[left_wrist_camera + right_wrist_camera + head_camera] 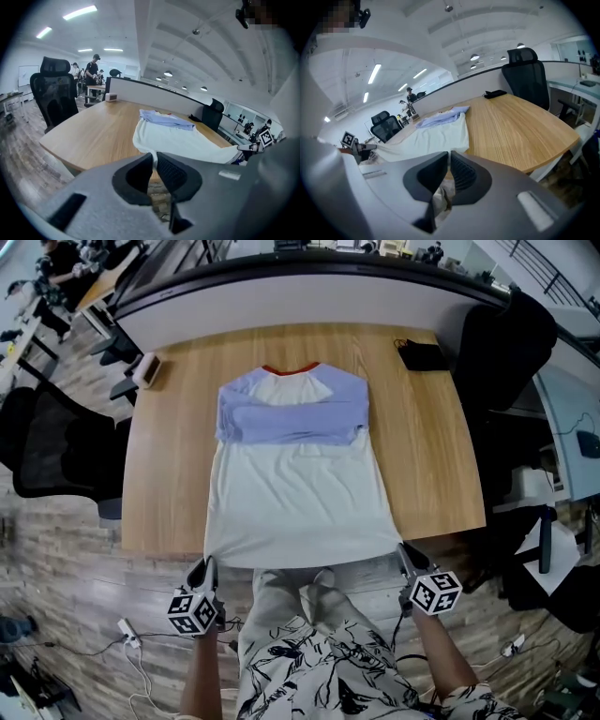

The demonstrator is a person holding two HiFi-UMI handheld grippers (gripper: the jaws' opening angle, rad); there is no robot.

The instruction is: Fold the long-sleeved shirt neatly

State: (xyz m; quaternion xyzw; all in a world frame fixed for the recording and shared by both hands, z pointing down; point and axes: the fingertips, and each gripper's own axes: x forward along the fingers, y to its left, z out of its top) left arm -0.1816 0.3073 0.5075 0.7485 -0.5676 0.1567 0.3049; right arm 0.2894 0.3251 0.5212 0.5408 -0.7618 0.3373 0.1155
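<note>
The long-sleeved shirt (298, 486) lies on the wooden table (169, 474), white body toward me, its lavender sleeves folded across the chest, red collar at the far end. Its hem is pulled taut past the table's near edge. My left gripper (207, 563) is shut on the hem's left corner, and my right gripper (403, 551) is shut on the right corner. In the left gripper view the white shirt (173, 136) runs into the closed jaws of the left gripper (155, 157). The right gripper view shows the shirt (436, 131) pinched the same way by the right gripper (449, 154).
A black pouch (422, 355) lies at the table's far right corner and a small white device (146, 369) at the far left. Black office chairs (56, 451) stand at both sides. A curved partition (309, 277) backs the table. Cables lie on the floor by my legs (319, 643).
</note>
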